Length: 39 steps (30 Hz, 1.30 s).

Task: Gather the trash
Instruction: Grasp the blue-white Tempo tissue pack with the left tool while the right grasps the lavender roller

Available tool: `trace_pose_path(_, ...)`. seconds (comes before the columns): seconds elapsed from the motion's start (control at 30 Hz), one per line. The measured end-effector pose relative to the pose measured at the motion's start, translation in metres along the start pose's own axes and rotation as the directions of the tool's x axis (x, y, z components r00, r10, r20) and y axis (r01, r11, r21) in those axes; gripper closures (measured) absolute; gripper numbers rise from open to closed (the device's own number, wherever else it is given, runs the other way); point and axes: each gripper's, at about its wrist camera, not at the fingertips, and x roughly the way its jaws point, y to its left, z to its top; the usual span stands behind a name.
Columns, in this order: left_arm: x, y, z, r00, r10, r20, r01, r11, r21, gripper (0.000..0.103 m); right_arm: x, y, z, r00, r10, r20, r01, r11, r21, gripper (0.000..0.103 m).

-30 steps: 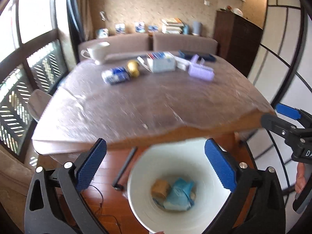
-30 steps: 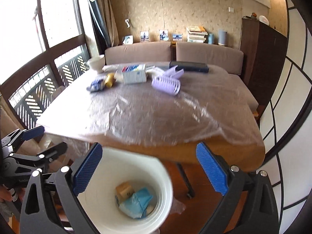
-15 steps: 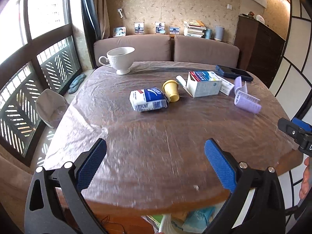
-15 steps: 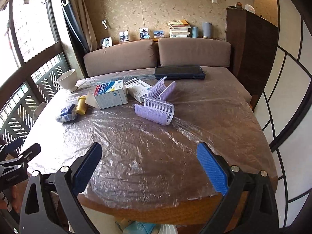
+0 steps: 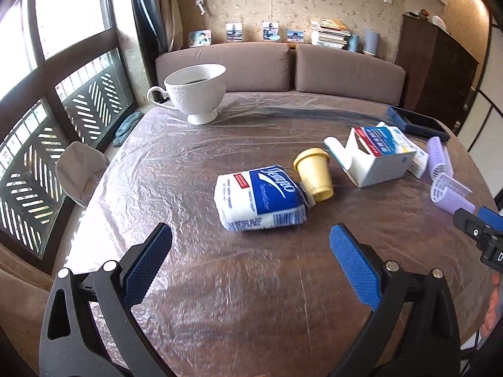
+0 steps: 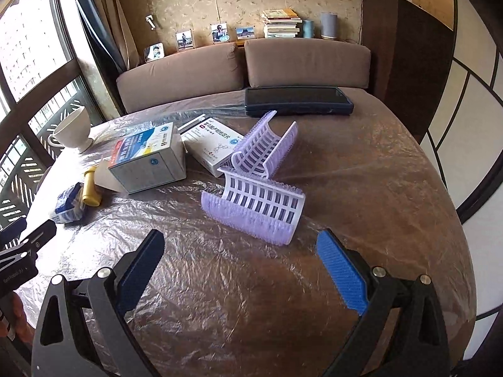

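A blue and white tissue pack (image 5: 262, 198) lies on the plastic-covered table (image 5: 220, 298), touching a tipped yellow cup (image 5: 314, 172). My left gripper (image 5: 250, 267) is open and empty just in front of the pack. An open white and blue carton (image 5: 377, 157) lies right of the cup. In the right wrist view my right gripper (image 6: 239, 270) is open and empty, in front of a purple plastic rack (image 6: 257, 207). The carton (image 6: 147, 160), the cup (image 6: 89, 190) and the pack (image 6: 69, 207) show at the left there.
A white footed teacup (image 5: 195, 91) stands at the table's far left. A flat medicine box (image 6: 213, 144) and a dark case (image 6: 295, 100) lie behind the purple rack. A brown sofa (image 5: 276, 66) runs along the far side; windows are on the left.
Both grippers rose from over the white trash bin below the table edge and moved forward over the table. The bin has left both views; the items are nearer.
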Motion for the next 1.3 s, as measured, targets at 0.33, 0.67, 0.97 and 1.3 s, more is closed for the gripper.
trace_pose_path(0.33,0.029,0.001,0.012,0.999,0.006,-0.038,-0.007,0.999,-0.039,0.002,0.032,-0.004,0.011,0.999,0.037,-0.023,-0.037,0.999,0.021,0.007)
trace_pose_path(0.67,0.051,0.003,0.021,0.998,-0.013,-0.062,0.011,0.999,-0.038,0.002,0.041,-0.006,0.016,0.999,0.026,-0.024,-0.025,0.999,0.033,0.007)
trace_pose_path(0.97,0.054,0.001,0.023,0.996,-0.037,-0.078,0.036,0.999,-0.008,0.032,0.041,-0.001,0.016,1.000,0.014,-0.009,-0.015,1.000,-0.006,0.025)
trace_pose_path(1.3,0.041,-0.002,0.024,0.991,-0.101,-0.086,0.098,0.994,-0.041,0.045,0.029,-0.006,0.014,0.999,0.050,-0.004,-0.050,0.999,-0.007,0.026)
